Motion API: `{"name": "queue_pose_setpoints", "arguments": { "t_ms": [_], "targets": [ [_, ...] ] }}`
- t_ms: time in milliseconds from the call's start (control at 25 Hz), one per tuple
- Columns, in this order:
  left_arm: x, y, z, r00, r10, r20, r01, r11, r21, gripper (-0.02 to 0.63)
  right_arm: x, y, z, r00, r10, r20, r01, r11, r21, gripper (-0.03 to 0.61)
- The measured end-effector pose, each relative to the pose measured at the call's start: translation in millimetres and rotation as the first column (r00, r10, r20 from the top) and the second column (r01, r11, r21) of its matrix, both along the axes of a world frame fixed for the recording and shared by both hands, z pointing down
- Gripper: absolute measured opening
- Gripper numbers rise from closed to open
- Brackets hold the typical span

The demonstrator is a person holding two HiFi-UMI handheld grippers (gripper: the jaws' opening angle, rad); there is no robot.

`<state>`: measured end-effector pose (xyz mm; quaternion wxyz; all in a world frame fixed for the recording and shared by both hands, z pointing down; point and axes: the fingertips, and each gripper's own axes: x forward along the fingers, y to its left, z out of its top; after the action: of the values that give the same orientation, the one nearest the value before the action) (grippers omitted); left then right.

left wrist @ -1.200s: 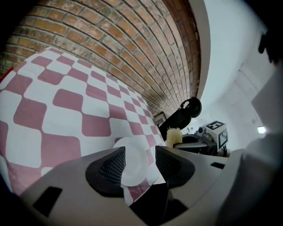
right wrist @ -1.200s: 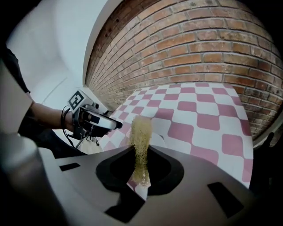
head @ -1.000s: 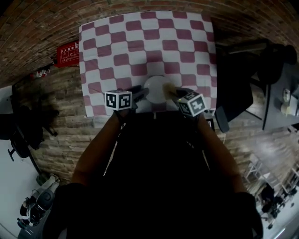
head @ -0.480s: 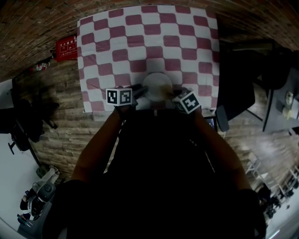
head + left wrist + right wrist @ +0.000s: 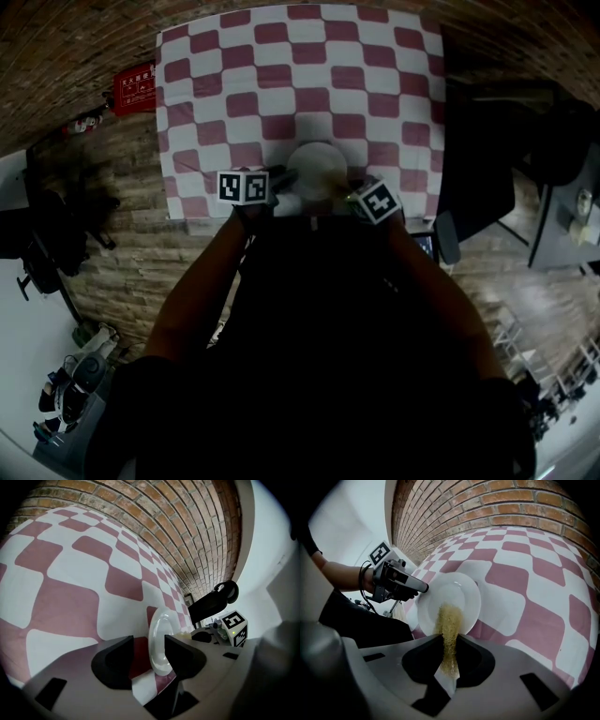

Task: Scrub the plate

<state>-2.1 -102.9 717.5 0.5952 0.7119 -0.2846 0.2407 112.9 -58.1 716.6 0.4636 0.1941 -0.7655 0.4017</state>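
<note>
So the plate [image 5: 461, 592] sits flat on the checkered tablecloth [image 5: 281, 84], near its front edge, right between the two tongs. The left gripper [image 5: 149, 644] has the plate's left rim between its jaws. They're closed down to a narrow gap, one jaw against the rim and a sliver of cloth showing by the other, so I'd call that a steadying pinch.

The right gripper [image 5: 449, 641] is clamped tight on a yellowish scrubber [image 5: 449, 618], a thin pad seen edge-on. The pad sticks straight out past the jaw tips and lies on the plate from the near rim to about the middle.

That's the bit that matters – the plate is dead ahead of the right tongs, and the pad's long axis points along the jaws toward the plate's centre. So my guess is the scrubbing strokes go forward and back along that line, all on the right hand, while the left one just stops the plate from sliding.
</note>
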Motion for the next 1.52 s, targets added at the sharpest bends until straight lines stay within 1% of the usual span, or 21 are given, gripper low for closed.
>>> {"name": "queue_pose_setpoints", "arguments": {
  "t_ms": [160, 320, 440, 600, 840, 1040, 1120, 1200, 1360, 1520],
  "targets": [
    [-0.7, 0.1, 2.5, 1.0, -0.007, 0.003, 0.007, 1.0, -0.002, 0.209, 6.6, 3.9, 9.6, 1.0, 0.008, -0.016, -0.008, 1.0, -0.017, 0.052],
    [1.0, 0.1, 0.6, 1.0, -0.016, -0.021, 0.016, 1.0, -0.002, 0.205, 4.6, 1.9, 9.1, 1.0, 0.008, -0.005, -0.008, 1.0, -0.014, 0.052],
    [5.9, 0.9, -3.4, 0.999, -0.004, -0.037, 0.004, 1.0, 0.008, 0.16, 5.9, 1.9, 11.7, 1.0, 0.012, -0.005, -0.012, 1.0, -0.023, 0.054],
    [14.7, 2.0, -12.2, 0.997, 0.011, -0.073, -0.008, 0.999, 0.033, 0.041, 4.4, 2.9, 8.2, 1.0, 0.017, 0.003, -0.017, 0.999, -0.034, 0.054],
    [22.7, 4.0, -33.0, 0.988, 0.03, -0.149, -0.02, 0.998, 0.062, 0.02, 12.3, 3.0, 15.7, 0.998, 0.057, -0.021, -0.058, 0.997, -0.041, 0.054],
    [19.9, 8.2, -49.0, 0.982, 0.043, -0.185, -0.03, 0.997, 0.072, 0.021, 17.4, -17.6, -0.6, 0.992, 0.123, -0.022, -0.123, 0.992, 0.01, 0.052],
    [15.8, 7.5, -56.9, 0.978, 0.054, -0.2, -0.037, 0.995, 0.088, 0.021, 17.1, -29.2, -9.2, 0.989, 0.146, -0.019, -0.145, 0.989, 0.041, 0.052],
    [12.6, 6.0, -65.5, 0.974, 0.068, -0.214, -0.046, 0.993, 0.107, 0.021, 11.6, -44.2, -21.5, 0.987, 0.159, -0.007, -0.158, 0.983, 0.09, 0.052],
    [8.9, 5.3, -83.8, 0.962, 0.099, -0.255, -0.065, 0.989, 0.136, 0.023, -18.5, -73.3, -59.9, 0.988, 0.152, 0.033, -0.156, 0.967, 0.203, 0.052],
    [6.7, 11.7, -96.2, 0.949, 0.119, -0.293, -0.078, 0.986, 0.148, 0.021, -56.5, -72.3, -90.1, 0.995, 0.091, 0.039, -0.098, 0.965, 0.244, 0.052]
  ]
}}
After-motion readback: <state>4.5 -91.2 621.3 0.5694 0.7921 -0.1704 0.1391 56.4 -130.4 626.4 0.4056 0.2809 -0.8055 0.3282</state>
